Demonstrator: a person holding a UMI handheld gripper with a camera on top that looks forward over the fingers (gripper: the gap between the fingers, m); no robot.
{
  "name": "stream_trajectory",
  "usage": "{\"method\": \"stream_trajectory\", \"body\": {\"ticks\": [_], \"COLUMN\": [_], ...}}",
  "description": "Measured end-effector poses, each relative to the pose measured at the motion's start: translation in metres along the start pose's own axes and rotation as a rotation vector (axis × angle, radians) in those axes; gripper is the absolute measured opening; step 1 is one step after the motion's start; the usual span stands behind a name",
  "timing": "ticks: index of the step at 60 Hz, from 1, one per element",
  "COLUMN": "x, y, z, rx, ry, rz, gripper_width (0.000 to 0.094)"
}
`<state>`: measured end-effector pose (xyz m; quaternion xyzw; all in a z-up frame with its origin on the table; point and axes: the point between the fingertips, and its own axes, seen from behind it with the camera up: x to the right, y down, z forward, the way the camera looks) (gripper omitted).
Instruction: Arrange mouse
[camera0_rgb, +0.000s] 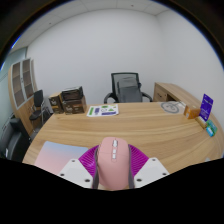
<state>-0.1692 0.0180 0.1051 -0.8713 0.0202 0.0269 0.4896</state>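
Mouse (112, 163): pale pink computer mouse with a scroll wheel showing on top, sitting between the two fingers at the near end of the desk, nose pointing away toward the far side.
Gripper (112, 166): fingers drawn in close about the mouse, the striped magenta pads (90, 162) meeting its left and right flanks with no gap visible; it looks to be clamped on the mouse, though whether the mouse is lifted or resting on the wood cannot be told.
Handling: judged a light, rigid plastic shell with smooth, curved sides, so likely slippery under a loose pinch; not fragile, but buttons and wheel on top are best left unpressed.
Where to hold: across the narrow waist, low on the side walls, as the pads sit here; a hold nearer the rounded tail could let it squirt forward.
Desk (150, 128): broad light-wood top stretching ahead of the fingers, mostly bare in its middle.
Papers (102, 110): a flat sheaf at the far edge, well beyond the mouse.
Office chair (125, 88): black, drawn up behind the desk's far side; another dark chair (37, 108) stands off to the left.
Purple box (206, 106): upright at the right end of the desk, well apart from the mouse.
Room: white walls, shelving along the left wall.
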Motion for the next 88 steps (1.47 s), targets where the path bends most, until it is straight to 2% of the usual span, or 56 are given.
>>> {"method": "stream_trajectory", "body": {"ticks": [3,10,17,23,34,36,45,53,56,58,59,60,62,70,88], "x": [-0.048,-0.149,-0.204,-0.226,-0.222,-0.222,-0.222,-0.222,-0.226,-0.227,-0.227,-0.225,-0.224,-0.228,-0.222], "y": [-0.005,0.005,0.036,0.064,0.109,0.107,0.11,0.11,0.111,0.109,0.109,0.108,0.105,0.094,0.098], "z": [0.002,0.019,0.05,0.065,0.071,0.071,0.071,0.074,0.071,0.067,0.064,0.062,0.055,0.01,-0.167], "rx": [0.013,-0.035,-0.1,-0.165,-0.239,-0.215,-0.224,-0.226,-0.24,-0.243,-0.246,-0.245,-0.238,-0.197,-0.106], "ry": [-0.011,-0.022,-0.003,0.0,0.061,0.06,0.035,0.014,-0.009,-0.026,-0.029,-0.025,-0.021,-0.059,-0.216], "rz": [-0.002,0.003,-0.05,-0.061,-0.068,-0.067,-0.034,-0.04,-0.008,0.012,0.022,0.028,0.035,0.039,0.061], "gripper_width": [0.0397,0.0396,0.0397,0.0397,0.04,0.0401,0.0404,0.0532,0.062,0.0733,0.085,0.0861,0.0821,0.0834,0.0835]}}
